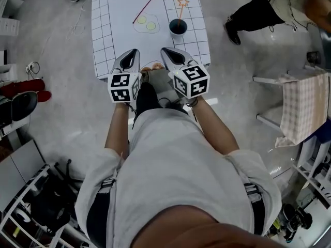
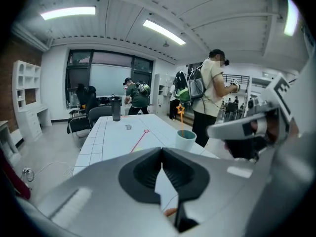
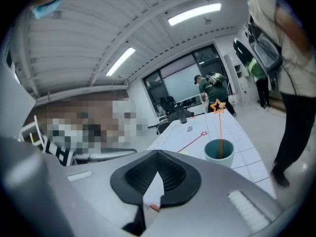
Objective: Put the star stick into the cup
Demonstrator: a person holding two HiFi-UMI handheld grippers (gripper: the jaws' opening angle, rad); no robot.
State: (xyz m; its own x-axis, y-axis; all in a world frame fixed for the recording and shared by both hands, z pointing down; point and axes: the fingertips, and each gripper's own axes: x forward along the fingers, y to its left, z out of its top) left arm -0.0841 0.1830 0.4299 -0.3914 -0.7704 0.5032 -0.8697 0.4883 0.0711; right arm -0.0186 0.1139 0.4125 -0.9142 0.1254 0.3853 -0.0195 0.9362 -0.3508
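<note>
Both grippers were held side by side at the near edge of the table (image 1: 103,35), well short of the cup (image 1: 172,32). The left gripper (image 1: 134,53) and the right gripper (image 1: 166,52) were each seen with jaws fully closed and nothing between them. 1 orange star stick (image 1: 180,14) was already stood in the cup. 1 red star stick (image 1: 146,7) was laid flat to the left of the cup and slightly beyond it, untouched. Trouble could be expected at the pickup: the red stick is thin and flat on the table, so it could be skidded away or pinched off-centre. At insertion, the upright orange stick could be struck and the cup, probably light, tipped over.
</note>
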